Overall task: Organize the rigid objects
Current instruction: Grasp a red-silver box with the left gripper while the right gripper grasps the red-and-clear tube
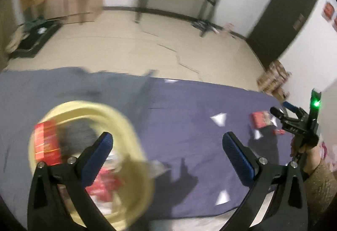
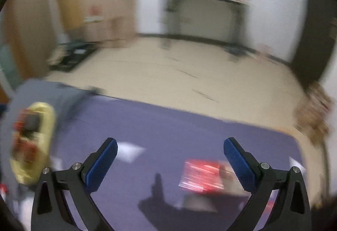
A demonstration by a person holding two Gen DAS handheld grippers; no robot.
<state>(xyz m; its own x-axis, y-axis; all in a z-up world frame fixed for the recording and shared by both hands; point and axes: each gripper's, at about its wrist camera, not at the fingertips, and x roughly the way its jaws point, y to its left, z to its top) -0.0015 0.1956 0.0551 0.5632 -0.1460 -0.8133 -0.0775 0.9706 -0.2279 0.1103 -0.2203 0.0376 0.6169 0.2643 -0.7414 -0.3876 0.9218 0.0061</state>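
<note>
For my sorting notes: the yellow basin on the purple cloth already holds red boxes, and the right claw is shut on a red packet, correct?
Not quite: the right claw is open and empty, as the right wrist view shows. The red packet lies on the purple cloth. The yellow basin does hold red boxes.

Motion blur smears the yellow basket (image 1: pixel 134 146) and the red packs inside it (image 1: pixel 45 142) — no labels readable. The red packet (image 2: pixel 202 176) near the bench's right end is streaked too.

Bright, even indoor light; hard dark claw shadows fall on the surface (image 1: pixel 189 117) just ahead of each claw. Motion blur smears both views, heaviest in the right. Fisheye edges bend, corners black.
</note>
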